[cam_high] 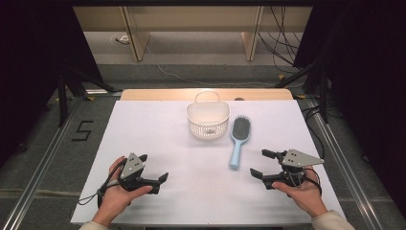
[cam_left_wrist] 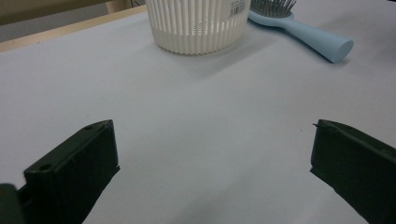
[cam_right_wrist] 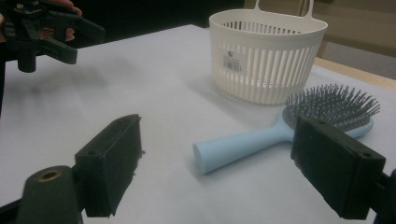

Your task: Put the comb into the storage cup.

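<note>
Black-jawed, the left gripper [cam_high: 155, 170] and right gripper [cam_high: 261, 163] rest near the table's [cam_high: 143, 124] near edge, both spread wide and empty. Farther in, the blue hairbrush [cam_high: 238, 139] lies untouched just beside the white basket [cam_high: 208, 120] near the far edge; judging by this, putting it in the basket is all still ahead.

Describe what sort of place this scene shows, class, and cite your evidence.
Probably a lab recording bay: a white-covered table between dark curtains, loose cables across the floor, and a taped number beside floor rails.
</note>
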A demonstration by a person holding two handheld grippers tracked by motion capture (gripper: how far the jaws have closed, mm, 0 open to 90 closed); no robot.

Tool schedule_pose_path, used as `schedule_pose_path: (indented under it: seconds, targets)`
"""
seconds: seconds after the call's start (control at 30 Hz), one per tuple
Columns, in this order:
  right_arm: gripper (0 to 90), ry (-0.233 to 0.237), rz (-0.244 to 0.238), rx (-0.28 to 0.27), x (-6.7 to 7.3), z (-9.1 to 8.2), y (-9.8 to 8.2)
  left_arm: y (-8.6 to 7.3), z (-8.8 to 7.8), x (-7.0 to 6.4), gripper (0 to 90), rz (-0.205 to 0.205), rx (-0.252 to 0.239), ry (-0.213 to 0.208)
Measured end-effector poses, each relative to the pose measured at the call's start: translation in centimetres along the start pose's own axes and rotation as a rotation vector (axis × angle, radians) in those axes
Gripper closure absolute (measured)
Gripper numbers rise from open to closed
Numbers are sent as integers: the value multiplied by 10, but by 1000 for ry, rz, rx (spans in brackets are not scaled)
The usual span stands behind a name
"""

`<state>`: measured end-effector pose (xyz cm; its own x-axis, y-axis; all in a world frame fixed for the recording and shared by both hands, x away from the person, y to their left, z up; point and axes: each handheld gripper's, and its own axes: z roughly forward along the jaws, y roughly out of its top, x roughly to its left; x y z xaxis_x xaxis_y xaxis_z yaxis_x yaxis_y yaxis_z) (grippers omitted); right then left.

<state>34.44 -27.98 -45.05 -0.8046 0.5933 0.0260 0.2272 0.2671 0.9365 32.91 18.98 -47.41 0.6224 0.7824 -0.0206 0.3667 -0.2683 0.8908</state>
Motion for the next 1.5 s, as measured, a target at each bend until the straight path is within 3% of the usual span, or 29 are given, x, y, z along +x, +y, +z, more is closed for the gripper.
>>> schedule_pose_path:
  seconds: [0.23,0.3,0.4,0.47,0.53,0.63,0.77,0.87,1.0,1.07,1.23,1.27,1.5]
  targets:
    - [221,-1,-1,6,0,0,0,0,1,0,6,3,3,2]
    - [313,4,-16,12,0,1,2,0,1,0,8,1,2,3]
    - [580,31,-56,33,1,6,9,0,3,-1,11,5,5,0]
    - [757,59,-91,79,3,13,15,1,4,-1,13,6,7,2]
    - [900,55,-143,139,7,21,20,1,4,-2,16,7,10,4]
    - [900,61,-177,213,10,37,25,0,4,-2,23,9,13,5]
    - [900,59,-178,275,11,55,28,0,4,-2,26,8,15,4]
    - [900,51,-155,339,6,77,32,0,5,-2,28,12,18,2]
    - [900,24,-128,382,0,92,33,0,5,-2,29,11,20,1]
    - [900,13,-92,423,-5,104,32,-1,5,-2,32,10,20,1]
    - [900,12,-72,473,-8,116,32,-1,6,-2,35,11,22,1]
    - [900,8,-68,503,-9,121,32,-1,6,-2,35,10,23,0]
    - [900,-8,-40,557,-9,125,34,-1,6,-2,36,11,23,-2]
